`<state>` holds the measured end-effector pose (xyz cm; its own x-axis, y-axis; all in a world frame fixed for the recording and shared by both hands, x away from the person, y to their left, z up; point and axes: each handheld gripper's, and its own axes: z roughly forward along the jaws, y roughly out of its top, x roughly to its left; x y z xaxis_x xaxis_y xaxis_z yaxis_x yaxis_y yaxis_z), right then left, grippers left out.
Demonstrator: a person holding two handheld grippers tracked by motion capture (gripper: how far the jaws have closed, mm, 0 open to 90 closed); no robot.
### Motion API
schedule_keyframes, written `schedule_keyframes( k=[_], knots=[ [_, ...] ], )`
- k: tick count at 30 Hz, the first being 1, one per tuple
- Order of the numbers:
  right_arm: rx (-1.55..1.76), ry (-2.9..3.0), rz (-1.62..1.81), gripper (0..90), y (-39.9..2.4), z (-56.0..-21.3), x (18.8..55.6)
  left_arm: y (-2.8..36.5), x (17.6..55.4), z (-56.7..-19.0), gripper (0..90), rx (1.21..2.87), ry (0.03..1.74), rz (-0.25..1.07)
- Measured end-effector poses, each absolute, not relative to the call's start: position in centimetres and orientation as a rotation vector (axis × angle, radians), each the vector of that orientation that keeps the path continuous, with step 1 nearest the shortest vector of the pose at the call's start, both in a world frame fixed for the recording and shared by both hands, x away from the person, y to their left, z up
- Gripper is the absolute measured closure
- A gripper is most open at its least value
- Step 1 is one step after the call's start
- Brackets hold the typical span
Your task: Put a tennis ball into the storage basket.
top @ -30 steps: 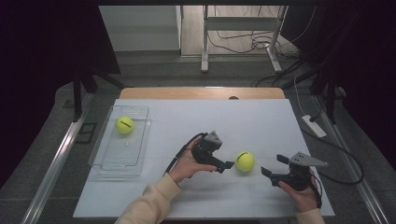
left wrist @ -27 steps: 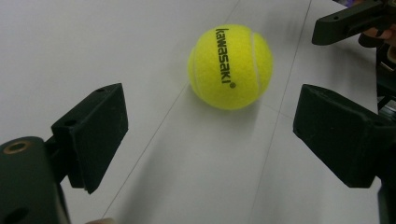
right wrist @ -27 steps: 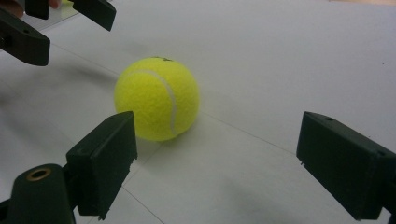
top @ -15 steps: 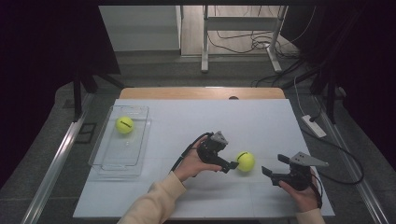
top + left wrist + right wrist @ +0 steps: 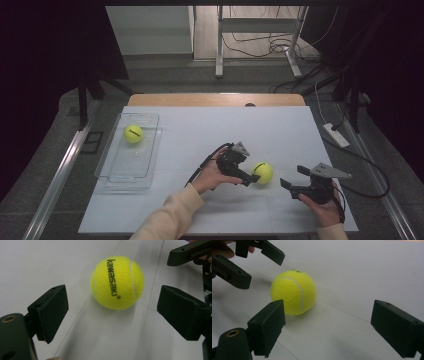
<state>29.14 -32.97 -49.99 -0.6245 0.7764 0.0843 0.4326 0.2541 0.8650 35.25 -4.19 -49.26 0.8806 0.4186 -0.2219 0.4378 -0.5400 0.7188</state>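
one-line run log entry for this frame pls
left tool: open, at near ball, not gripping | right tool: open, idle, apart | second ball: in clear tray

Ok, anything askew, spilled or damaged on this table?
Nothing stands out. One tennis ball lies in the clear tray, which sits square on the table. The other ball rests on the white tabletop ahead of the open left tool; the right tool is open too.

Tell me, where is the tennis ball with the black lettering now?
The tennis ball lies on the white table, right of centre, just ahead of the open left gripper.
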Motion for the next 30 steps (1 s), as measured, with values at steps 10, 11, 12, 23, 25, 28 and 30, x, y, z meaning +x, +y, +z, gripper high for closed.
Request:
schedule_keyframes(
  k=[10,11,12,23,25,28,30],
  knots=[
    [1.109,2.170,1.322,12.3,-33.0,-50.0,29.1,-5.0,35.4,-49.7,11.3,2.213,0.609,-0.042],
    [1.109,2.170,1.322,12.3,-33.0,-50.0,29.1,-5.0,35.4,-49.7,11.3,2.214,0.609,-0.043],
    [1.108,2.171,1.322,12.3,-33.0,-50.0,29.1,-5.0,35.4,-49.7,11.3,2.216,0.609,-0.043],
    [1.109,2.172,1.320,12.3,-33.0,-50.0,29.1,-5.7,35.4,-49.8,11.3,2.245,0.588,-0.038],
    [1.109,2.171,1.321,12.3,-33.0,-50.0,29.1,-5.9,35.5,-49.8,11.3,2.250,0.585,-0.039],
    [1.109,2.172,1.323,12.3,-33.0,-50.0,29.1,-6.1,35.7,-49.9,11.3,2.253,0.583,-0.039],
    [1.108,2.172,1.323,12.3,-33.0,-50.0,29.1,-6.4,35.8,-49.9,11.4,2.264,0.575,-0.034]
  ],
)
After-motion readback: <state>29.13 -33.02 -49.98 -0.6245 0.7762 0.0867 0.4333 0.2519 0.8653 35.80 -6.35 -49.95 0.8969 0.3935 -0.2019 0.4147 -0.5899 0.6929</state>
